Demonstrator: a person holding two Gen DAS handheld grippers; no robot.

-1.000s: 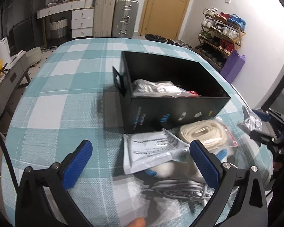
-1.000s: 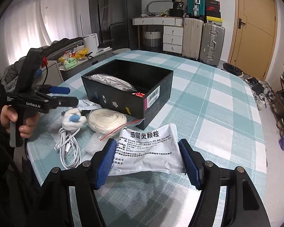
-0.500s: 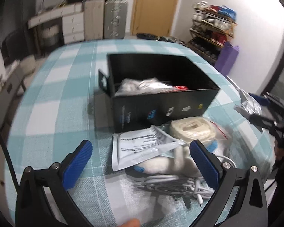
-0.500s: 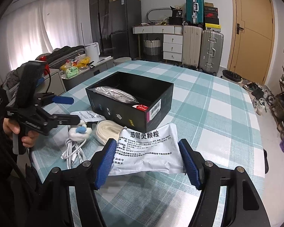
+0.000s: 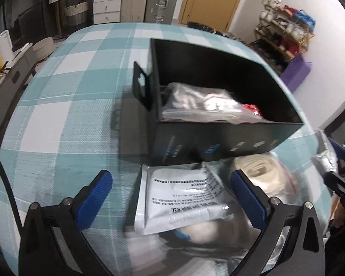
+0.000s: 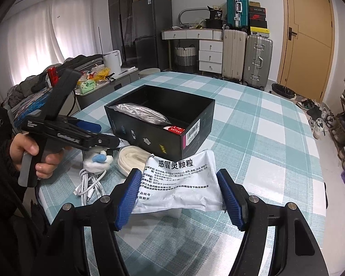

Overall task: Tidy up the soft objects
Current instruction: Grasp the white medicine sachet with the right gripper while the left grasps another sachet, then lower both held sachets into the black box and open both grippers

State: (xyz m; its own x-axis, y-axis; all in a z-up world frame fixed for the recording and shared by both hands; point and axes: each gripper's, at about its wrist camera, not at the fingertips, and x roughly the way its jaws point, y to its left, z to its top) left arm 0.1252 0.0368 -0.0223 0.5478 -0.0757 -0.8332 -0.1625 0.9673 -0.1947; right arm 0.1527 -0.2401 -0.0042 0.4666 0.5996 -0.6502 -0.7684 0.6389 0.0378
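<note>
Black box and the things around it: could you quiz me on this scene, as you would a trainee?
1. True or false: the box is empty.
2. What is clamped between the fingers of the right gripper? A) a cup B) a pouch C) a shoe
3. Fill in: the white cable lies ___ the box.
Key: 1 false, a bagged cord lies inside; 2 B; 3 outside.

White curtains [image 6: 34, 34], wooden door [image 6: 308, 41], suitcases [image 6: 246, 55] beside a drawer unit [image 6: 210, 55]
</note>
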